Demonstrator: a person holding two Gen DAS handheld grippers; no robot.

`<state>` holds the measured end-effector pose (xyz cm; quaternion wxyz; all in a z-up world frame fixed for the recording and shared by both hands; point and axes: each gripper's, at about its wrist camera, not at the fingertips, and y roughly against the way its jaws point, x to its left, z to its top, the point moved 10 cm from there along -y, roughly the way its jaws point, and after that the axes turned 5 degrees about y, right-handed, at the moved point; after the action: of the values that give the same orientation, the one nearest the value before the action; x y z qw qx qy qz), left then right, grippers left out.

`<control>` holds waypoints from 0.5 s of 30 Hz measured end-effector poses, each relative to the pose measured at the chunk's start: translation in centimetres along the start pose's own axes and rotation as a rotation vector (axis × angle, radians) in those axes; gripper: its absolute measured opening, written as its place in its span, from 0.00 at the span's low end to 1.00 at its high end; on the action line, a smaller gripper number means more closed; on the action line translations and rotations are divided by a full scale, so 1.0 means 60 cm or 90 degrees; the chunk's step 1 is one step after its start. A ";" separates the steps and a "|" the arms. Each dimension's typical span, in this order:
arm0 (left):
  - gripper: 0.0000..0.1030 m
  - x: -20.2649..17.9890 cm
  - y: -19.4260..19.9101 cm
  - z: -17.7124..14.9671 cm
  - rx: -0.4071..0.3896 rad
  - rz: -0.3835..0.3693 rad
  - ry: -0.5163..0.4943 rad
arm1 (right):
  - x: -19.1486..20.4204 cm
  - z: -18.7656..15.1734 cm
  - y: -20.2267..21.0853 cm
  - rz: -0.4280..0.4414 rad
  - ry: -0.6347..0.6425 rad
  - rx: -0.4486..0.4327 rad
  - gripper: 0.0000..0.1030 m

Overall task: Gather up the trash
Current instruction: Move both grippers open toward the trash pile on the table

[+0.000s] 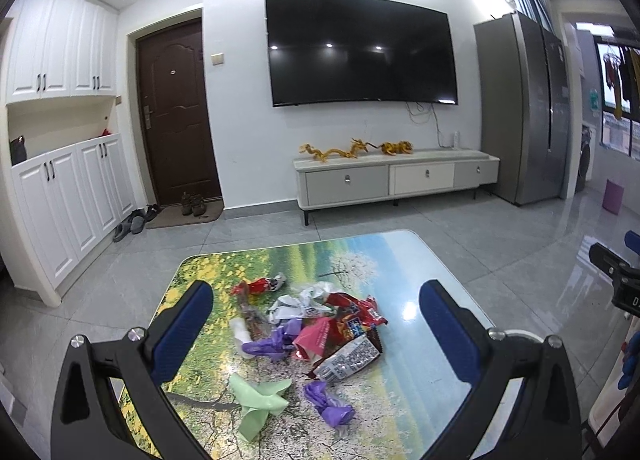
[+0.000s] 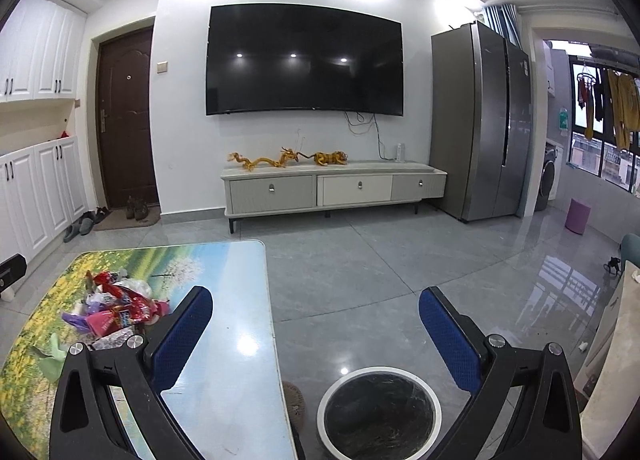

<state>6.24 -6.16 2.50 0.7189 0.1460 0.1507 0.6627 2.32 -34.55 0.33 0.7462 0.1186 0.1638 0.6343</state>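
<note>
- I see the low rectangular table with a glossy printed meadow-and-sky top [image 1: 420,256]; its slick surface could let light wrappers skate away if I push rather than pinch.
- The round white-rimmed bin lined with a black bag [image 2: 379,408] stands on the floor just beside the table, under my right gripper [image 2: 316,324], whose blue-padded fingers are spread wide and empty.
- My left gripper [image 1: 316,320] hangs over the table, fingers equally spread, holding nothing.
- The heap of crumpled red, pink, white and purple snack wrappers [image 1: 320,324] sits mid-table; tangled pieces may drag neighbours off the edge.
- The pale green crumpled plastic scrap [image 1: 258,400] and the small purple twisted plastic scrap [image 1: 328,406] lie nearest; thin film could slip the pads.
</note>
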 end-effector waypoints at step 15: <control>1.00 0.161 -0.076 -0.075 0.089 0.074 0.057 | 0.090 -0.019 -0.066 0.093 0.020 0.031 1.00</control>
<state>9.26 3.18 -3.68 0.6602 0.1744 0.2195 0.6968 6.25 -29.95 -2.76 0.6921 0.1387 0.1816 0.6846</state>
